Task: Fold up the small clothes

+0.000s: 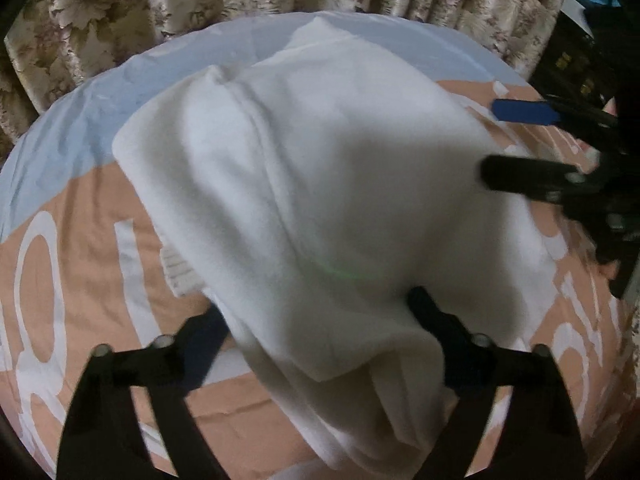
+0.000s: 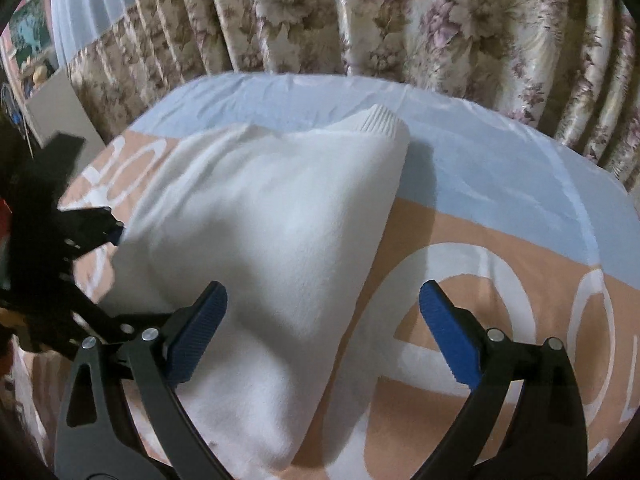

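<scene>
On the bed (image 2: 500, 184), the white garment (image 1: 320, 200) runs six to twelve between the left gripper's (image 1: 320, 332) wide, empty jaws; the right gripper (image 2: 324, 312) gapes empty too.

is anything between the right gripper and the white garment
Nothing visible. The right gripper hangs open right over the white garment on the bedsheet; one of its fingers is already over the cloth, the other over bare sheet.
</scene>
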A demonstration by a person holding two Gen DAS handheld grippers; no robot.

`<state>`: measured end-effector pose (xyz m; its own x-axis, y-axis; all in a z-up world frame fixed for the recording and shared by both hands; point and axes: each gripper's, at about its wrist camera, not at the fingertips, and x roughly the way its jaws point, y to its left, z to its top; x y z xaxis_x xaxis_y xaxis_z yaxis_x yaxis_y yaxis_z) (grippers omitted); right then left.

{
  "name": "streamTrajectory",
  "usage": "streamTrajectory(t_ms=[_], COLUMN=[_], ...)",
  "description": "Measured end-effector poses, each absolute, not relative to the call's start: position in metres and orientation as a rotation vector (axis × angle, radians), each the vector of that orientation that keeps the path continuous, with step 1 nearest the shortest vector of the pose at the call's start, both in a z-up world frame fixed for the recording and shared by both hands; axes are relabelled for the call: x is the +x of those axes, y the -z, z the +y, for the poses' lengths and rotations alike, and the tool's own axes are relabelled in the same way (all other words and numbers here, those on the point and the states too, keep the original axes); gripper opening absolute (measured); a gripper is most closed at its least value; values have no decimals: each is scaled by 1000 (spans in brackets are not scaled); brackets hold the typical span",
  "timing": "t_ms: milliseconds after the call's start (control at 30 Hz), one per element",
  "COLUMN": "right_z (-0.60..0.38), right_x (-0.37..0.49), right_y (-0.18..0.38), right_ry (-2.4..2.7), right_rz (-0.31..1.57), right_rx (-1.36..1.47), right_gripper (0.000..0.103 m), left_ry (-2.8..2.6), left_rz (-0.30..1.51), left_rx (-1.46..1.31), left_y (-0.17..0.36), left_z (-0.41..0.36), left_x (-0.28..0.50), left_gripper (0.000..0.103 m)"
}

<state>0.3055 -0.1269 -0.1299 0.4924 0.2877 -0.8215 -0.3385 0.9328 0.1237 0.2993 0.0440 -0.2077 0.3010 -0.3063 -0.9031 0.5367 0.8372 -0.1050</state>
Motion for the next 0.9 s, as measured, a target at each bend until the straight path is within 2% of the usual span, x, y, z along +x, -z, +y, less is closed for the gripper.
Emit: streamTrajectory(t_ms=[100, 267, 367, 433, 467, 533, 600, 800, 900], right_z=[-120, -113, -107, -101, -100, -98, -97, -95, -93], right_x=[316, 337, 345, 349, 351, 352, 351, 341, 333], right_y=[138, 152, 155, 155, 154, 151, 147, 141, 125], right_ry=[-413, -483, -527, -541, -544, -557, -561, -546, -542], right_rz=[1015, 1104, 1129, 1144, 1151, 1145, 1133, 1048, 964], right_rx=[-78, -40, -29, -62, -68, -88, -109, -146, -156], right_gripper=[97, 94, 88, 80, 76, 56, 49, 38, 36], left_ry=[580, 586, 583, 585, 587, 595, 598, 575, 551], left_rz=[1141, 1143, 1142, 1141, 1140, 1137, 1133, 1093, 1068], left_rx=[247, 247, 249, 250, 251, 251, 242, 231, 230], left_y=[206, 206, 206, 206, 206, 204, 201, 187, 175], left_z=[43, 42, 42, 42, 42, 42, 44, 42, 38], left_x=[302, 303, 304, 304, 305, 305, 305, 300, 298], left_gripper=[75, 75, 75, 73, 71, 64, 55, 32, 29])
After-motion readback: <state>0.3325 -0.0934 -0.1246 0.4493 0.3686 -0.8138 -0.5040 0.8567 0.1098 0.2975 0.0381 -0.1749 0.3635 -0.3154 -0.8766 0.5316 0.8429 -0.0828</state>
